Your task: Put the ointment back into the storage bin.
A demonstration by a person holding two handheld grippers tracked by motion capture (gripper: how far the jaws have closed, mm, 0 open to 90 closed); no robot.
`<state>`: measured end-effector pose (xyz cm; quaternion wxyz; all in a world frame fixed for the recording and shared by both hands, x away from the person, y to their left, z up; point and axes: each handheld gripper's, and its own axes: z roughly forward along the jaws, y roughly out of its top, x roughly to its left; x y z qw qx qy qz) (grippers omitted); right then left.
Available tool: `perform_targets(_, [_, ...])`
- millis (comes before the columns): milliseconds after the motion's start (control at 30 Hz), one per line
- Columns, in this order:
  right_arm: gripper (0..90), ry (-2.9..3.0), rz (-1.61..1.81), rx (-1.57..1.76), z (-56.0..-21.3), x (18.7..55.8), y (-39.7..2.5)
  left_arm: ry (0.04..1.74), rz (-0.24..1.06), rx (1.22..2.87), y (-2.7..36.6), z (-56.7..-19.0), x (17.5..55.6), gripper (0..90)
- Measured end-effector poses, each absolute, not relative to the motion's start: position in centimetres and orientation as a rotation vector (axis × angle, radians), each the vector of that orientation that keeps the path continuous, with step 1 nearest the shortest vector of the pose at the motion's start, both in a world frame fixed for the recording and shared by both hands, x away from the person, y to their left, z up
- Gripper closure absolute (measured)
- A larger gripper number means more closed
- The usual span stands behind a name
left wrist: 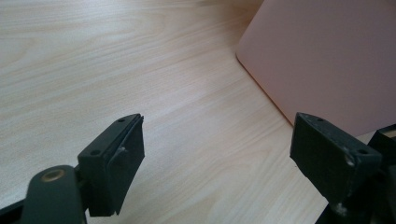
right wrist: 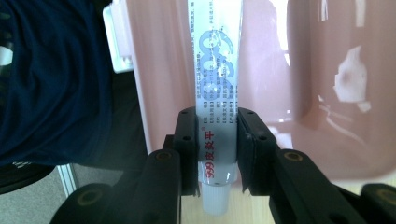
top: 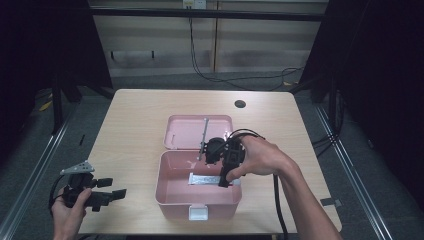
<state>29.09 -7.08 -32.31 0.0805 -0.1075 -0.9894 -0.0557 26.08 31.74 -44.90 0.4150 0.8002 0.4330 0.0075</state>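
Your left tool [top: 111,189] has bare bench [top: 130,130] ahead, until the pink box [top: 165,195] wall blocks its right. Inside the box, your right tool [top: 225,181] is hemmed by the walls; the raised lid [top: 185,131] closes the far side.

Right hand-held gripper [right wrist: 216,149] has its two black jaws clamped on a white ointment tube [right wrist: 217,88], squeezing it just above the white cap [right wrist: 215,199], which pokes out below the jaws. Tube's got blue and red print and runs straight up over the inside of the pink box [right wrist: 327,93]. Box's white latch [right wrist: 116,39] sits upper left, with someone's dark blue clothing [right wrist: 51,84] beyond it.
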Motion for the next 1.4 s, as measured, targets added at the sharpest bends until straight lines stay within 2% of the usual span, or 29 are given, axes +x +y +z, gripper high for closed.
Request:
perform_targets(633, [72.2, -2.929, -0.102, -0.257, -35.4, 29.9, -3.4, 1.086, 0.020, 2.013, 31.7, -44.9, 26.1, 17.7])
perform_targets(1400, [72.2, -2.893, -0.024, -0.216, -39.7, 29.2, -1.6, 1.084, 0.020, 2.013, 31.7, -44.9, 26.0, 17.6])
